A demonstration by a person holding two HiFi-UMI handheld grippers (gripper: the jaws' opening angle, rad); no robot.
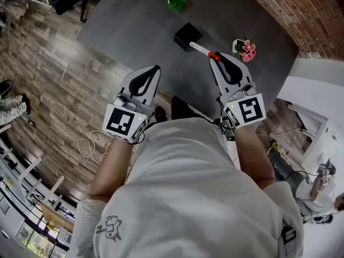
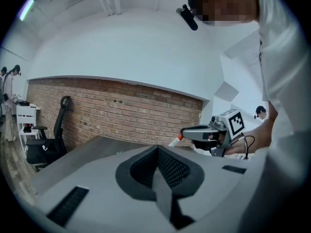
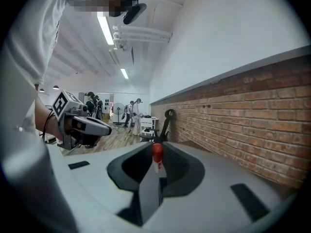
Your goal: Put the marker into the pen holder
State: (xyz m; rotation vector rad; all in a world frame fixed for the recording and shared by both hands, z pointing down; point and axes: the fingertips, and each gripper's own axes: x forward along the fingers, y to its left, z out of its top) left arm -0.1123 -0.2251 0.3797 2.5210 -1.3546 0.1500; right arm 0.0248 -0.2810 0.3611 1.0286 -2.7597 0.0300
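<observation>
My right gripper (image 1: pixel 214 58) is shut on a white marker (image 1: pixel 200 49) with a red part by the jaws. The marker's white end points toward the black square pen holder (image 1: pixel 187 36) and lies just beside its near corner in the head view. In the right gripper view the marker (image 3: pixel 157 158) sticks out from between the shut jaws of the right gripper (image 3: pixel 156 148). My left gripper (image 1: pixel 155 69) hovers over the table's near edge, shut with nothing in it. Its jaws meet in a line in the left gripper view (image 2: pixel 156 150), which also shows the right gripper (image 2: pixel 185 132) and the marker (image 2: pixel 176 139).
The dark grey table (image 1: pixel 134 20) carries a small green plant (image 1: pixel 175 0) at the back and pink flowers (image 1: pixel 247 48) right of the marker. A brick wall (image 1: pixel 290 9) runs along the table's far right. Wooden floor (image 1: pixel 43 69) lies to the left.
</observation>
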